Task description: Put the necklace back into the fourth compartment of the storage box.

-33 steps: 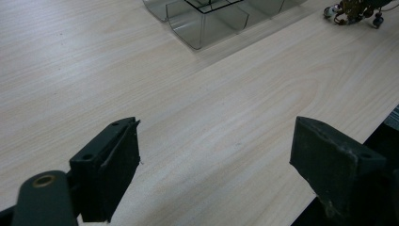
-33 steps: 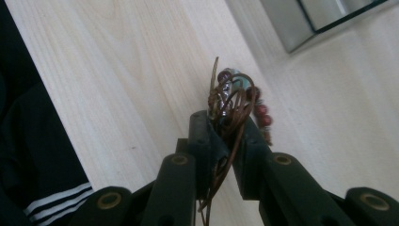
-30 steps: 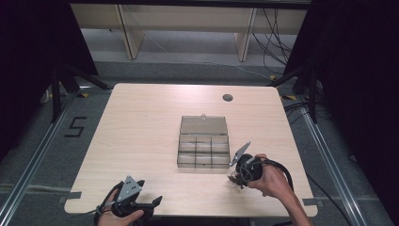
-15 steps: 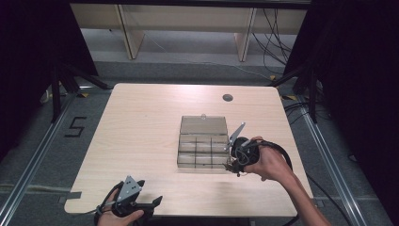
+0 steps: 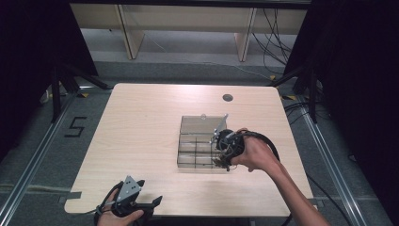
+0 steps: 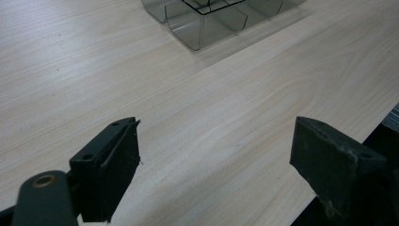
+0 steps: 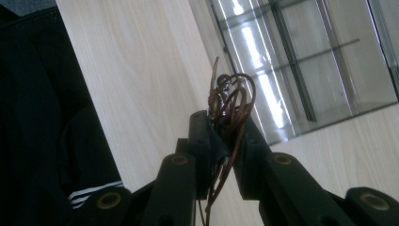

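A clear plastic compartment box (image 5: 180,149) stands open on the wooden table, its lid (image 5: 202,125) raised at the back. My right gripper (image 5: 220,161) hovers over the box's right front corner, shut on a small coiled bundle of thin brown wire (image 7: 234,101). In the right gripper view the wire loops stick out above the pinched jaws (image 7: 225,128), with the box's compartments (image 7: 301,61) behind them. My left gripper (image 5: 149,205) rests at the table's front left edge, open with bare table between its jaws (image 6: 214,155); the box corner (image 6: 202,28) lies ahead of it.
A round cable hole (image 5: 227,98) sits near the table's far edge. The light wooden tabletop (image 5: 141,127) stretches to the left of the box. Dark floor, rails and shelving legs surround the table.
My right gripper has risen and moved from the table just right of the box's front to over the box's right front corner, still holding the wire. The left gripper has stayed put.
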The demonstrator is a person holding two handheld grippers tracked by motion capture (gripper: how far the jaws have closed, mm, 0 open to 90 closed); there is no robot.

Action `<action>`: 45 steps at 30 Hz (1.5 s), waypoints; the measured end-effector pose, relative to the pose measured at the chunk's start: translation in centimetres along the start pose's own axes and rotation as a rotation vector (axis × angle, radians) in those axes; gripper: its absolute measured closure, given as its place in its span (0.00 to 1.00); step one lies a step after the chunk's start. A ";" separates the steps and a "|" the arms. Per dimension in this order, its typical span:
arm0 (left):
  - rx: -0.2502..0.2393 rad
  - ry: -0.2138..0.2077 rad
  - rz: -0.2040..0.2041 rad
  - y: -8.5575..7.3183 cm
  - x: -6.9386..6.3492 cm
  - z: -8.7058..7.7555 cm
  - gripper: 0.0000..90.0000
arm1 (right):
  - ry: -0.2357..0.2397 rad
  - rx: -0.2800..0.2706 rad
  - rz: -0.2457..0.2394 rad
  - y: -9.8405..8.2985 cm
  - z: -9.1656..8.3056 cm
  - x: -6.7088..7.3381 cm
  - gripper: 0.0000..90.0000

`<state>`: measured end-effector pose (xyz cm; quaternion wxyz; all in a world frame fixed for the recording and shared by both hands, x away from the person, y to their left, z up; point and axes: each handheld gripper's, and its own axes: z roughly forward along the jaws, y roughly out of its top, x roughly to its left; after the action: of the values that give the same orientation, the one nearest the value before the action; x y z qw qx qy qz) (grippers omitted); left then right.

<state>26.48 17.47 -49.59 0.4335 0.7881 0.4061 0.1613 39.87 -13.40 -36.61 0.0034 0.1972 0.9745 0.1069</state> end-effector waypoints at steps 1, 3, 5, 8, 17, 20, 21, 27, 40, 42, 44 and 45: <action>0.000 0.000 0.000 0.0 0.0 0.0 0.17 | 0.000 0.000 0.000 0.0 0.0 0.0 0.89; -0.001 -0.001 0.000 0.0 0.0 0.0 0.17 | -0.008 0.026 -0.033 0.8 0.2 -0.1 0.89; 0.000 -0.002 0.005 0.0 0.0 0.0 0.17 | -0.002 0.038 -0.027 1.7 0.4 0.1 0.89; -0.001 -0.002 -0.001 0.0 0.0 0.0 0.17 | 0.008 0.037 -0.047 3.0 0.9 0.2 0.89; -0.016 -0.005 -0.015 0.0 -0.1 -0.1 0.17 | 0.018 0.053 -0.090 7.4 2.2 0.2 0.89; -0.017 -0.006 -0.014 0.1 -0.1 -0.1 0.17 | 0.014 0.063 -0.094 8.4 3.0 0.1 0.89; -0.018 -0.007 -0.012 0.1 -0.1 -0.1 0.17 | 0.014 0.063 -0.094 8.4 3.0 0.1 0.89; -0.012 -0.007 -0.001 0.1 0.1 -0.3 0.17 | 0.017 0.078 -0.094 10.0 4.4 -0.5 0.89; -0.011 -0.008 0.002 0.1 0.1 -0.3 0.17 | 0.013 0.091 -0.064 11.1 5.6 -1.4 0.89; -0.013 -0.009 0.000 0.1 0.1 -0.3 0.17 | 0.018 0.092 -0.047 11.2 5.9 -1.5 0.88; -0.010 -0.001 0.004 0.1 0.0 -0.4 0.17 | 0.011 0.103 -0.054 11.4 6.4 -1.7 0.88; -0.010 -0.001 0.004 0.1 0.0 -0.4 0.17 | 0.011 0.103 -0.054 11.4 6.4 -1.7 0.88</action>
<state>26.33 17.69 -49.26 0.4373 0.7869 0.4034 0.1637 46.11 -2.44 -40.48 -0.0093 0.1702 0.9837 0.0574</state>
